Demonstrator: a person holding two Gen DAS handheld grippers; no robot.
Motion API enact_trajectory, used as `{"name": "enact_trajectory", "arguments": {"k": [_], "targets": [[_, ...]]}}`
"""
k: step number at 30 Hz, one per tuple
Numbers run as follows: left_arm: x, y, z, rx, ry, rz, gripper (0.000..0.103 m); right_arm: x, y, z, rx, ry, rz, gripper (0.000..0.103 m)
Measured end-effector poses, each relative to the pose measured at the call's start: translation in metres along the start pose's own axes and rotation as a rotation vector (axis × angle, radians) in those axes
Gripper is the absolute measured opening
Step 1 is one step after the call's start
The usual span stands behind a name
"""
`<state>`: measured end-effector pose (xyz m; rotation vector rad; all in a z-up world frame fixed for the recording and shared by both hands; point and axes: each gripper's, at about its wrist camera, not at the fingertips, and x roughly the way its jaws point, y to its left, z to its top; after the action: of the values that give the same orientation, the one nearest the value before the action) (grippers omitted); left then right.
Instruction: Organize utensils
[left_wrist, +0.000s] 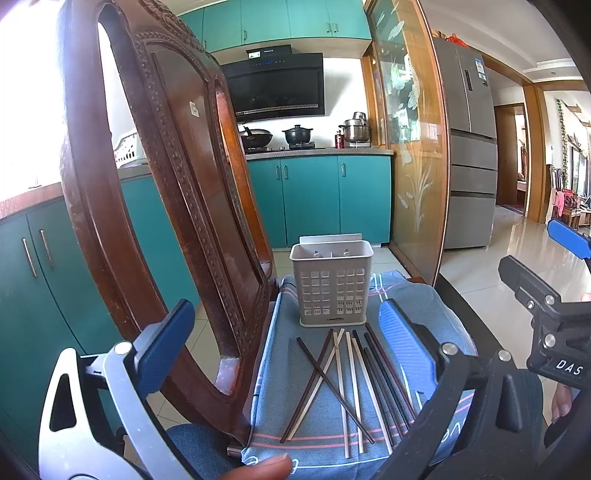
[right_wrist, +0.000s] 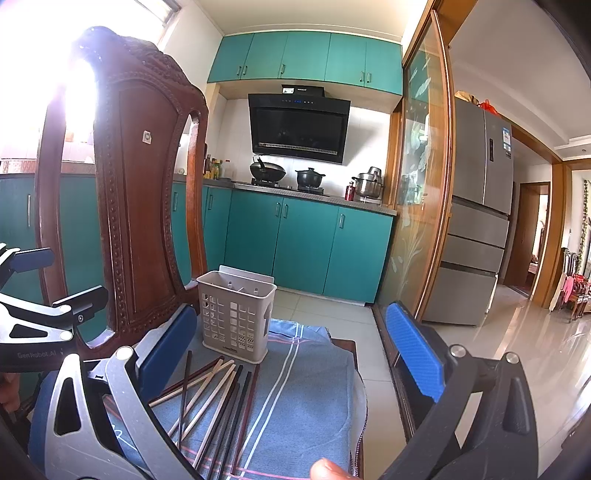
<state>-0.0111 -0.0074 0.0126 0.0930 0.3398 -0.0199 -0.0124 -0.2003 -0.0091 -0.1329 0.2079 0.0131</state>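
A: Both tools are released. The left gripper (left_wrist: 284, 339) and the right gripper (right_wrist: 291, 343) hover with blue pads spread wide and grasp nothing.

B: And the thin wooden chopsticks, dark and pale (left_wrist: 347, 380)?

A: Loose and crossing on the blue striped cloth (left_wrist: 317, 446), just before the beige perforated plastic utensil holder (left_wrist: 331, 284). Roughly ten; overlaps and the right gripper's frame hide several ends.

B: The holder's inside?

A: Hard to make out. A carved brown wooden chair back (left_wrist: 177, 206) stands beside it.
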Motion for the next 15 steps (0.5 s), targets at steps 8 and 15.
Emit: {"name": "enact_trajectory", "arguments": {"k": [8, 15], "targets": [[0.0015, -0.0003, -0.0004, -0.003, 0.006, 0.0, 0.099, 0.0004, 0.0006, -0.0002, -0.005, 0.004, 0.0, 0.101], [0.0043, -0.0023, -0.0006, 0.001, 0.015, -0.005, 0.099, 0.0026, 0.0011, 0.0017, -0.007, 0.01, 0.004, 0.1]]}}
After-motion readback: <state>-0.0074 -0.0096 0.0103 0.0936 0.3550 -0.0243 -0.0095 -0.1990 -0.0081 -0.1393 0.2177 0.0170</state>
